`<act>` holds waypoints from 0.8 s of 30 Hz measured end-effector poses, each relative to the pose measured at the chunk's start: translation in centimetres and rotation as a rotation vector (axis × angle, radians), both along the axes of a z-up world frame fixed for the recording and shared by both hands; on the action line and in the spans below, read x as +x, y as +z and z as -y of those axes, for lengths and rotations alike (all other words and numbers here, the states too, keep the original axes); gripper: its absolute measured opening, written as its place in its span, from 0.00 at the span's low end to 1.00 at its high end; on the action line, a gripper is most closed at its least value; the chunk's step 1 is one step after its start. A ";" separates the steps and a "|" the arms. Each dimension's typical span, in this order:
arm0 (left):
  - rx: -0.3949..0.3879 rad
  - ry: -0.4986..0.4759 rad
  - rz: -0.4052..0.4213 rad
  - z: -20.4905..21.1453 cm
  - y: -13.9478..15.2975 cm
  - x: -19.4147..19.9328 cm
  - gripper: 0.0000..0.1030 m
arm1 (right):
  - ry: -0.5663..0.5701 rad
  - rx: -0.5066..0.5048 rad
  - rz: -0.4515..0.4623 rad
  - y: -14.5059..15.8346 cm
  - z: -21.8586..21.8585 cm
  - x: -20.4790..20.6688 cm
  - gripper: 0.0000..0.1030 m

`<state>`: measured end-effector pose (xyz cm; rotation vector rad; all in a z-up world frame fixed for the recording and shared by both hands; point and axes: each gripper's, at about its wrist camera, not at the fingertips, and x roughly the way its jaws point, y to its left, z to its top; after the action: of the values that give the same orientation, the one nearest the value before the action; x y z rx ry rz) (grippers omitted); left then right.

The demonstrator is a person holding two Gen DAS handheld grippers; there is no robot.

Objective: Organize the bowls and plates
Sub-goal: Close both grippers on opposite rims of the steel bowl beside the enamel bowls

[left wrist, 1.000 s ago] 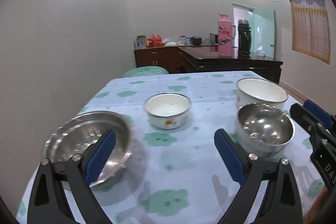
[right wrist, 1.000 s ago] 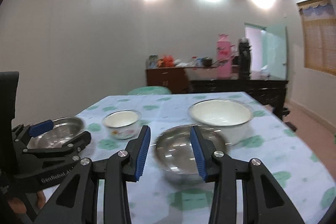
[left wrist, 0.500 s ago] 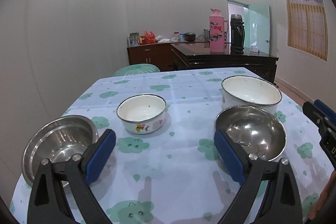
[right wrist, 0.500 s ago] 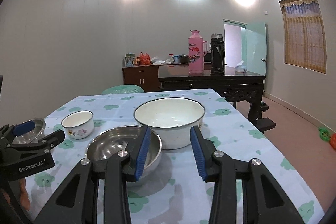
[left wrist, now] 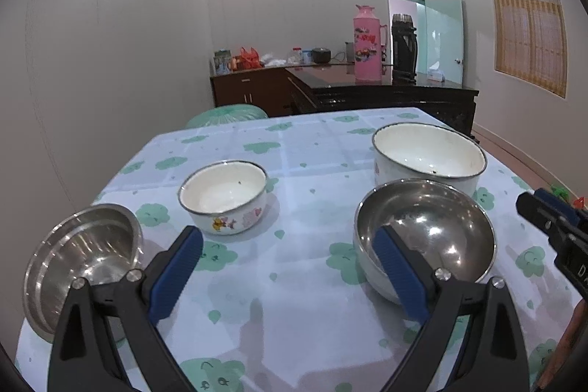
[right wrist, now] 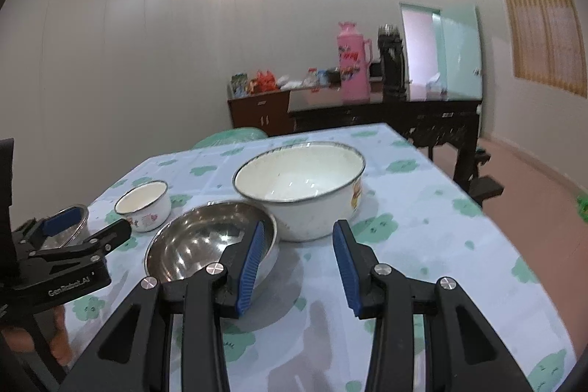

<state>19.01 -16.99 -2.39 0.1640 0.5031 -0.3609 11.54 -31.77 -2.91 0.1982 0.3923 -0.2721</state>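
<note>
Four bowls are seen on a desk (left wrist: 305,281) covered by a pale blue cloth printed with green shapes. The large white enamel bowl (left wrist: 428,155) is taken as the landmark.

Farthest to its left, at the desk's near left edge, a steel bowl (left wrist: 79,256) is found, shiny, with fine rings inside. It appears tilted, its mouth turned toward the centre of the desk. Whether it is touched by the left finger of the left gripper (left wrist: 286,267) cannot be told. The jaws of the left gripper are spread wide and nothing is held between the blue pads.

Left of the large white bowl and well apart from it, a small white enamel bowl (left wrist: 224,195) is placed upright; a dark rim and a cartoon picture on its side are shown.

Directly in front of the large white bowl, a rounded steel bowl (left wrist: 426,237) is set upright, polished and reflecting the ceiling lights. In the right wrist view the two appear to touch or nearly so.

The large white bowl itself is deep, dark-rimmed, with a coloured print on its outer wall and small dark specks inside.

In front of it and slightly right, the right gripper (right wrist: 297,263) is held above the cloth, its jaws moderately apart and empty, the left pad overlapping the rounded steel bowl's rim in view.
</note>
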 end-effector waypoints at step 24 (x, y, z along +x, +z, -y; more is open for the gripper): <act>-0.020 -0.083 -0.179 3.4 0.1 4.2 0.72 | 0.108 0.198 -0.080 0.0 2.2 3.9 0.28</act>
<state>23.21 -20.35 -2.33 0.1338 0.6704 -0.4637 15.48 -33.94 -2.94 0.3598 0.5079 -0.1345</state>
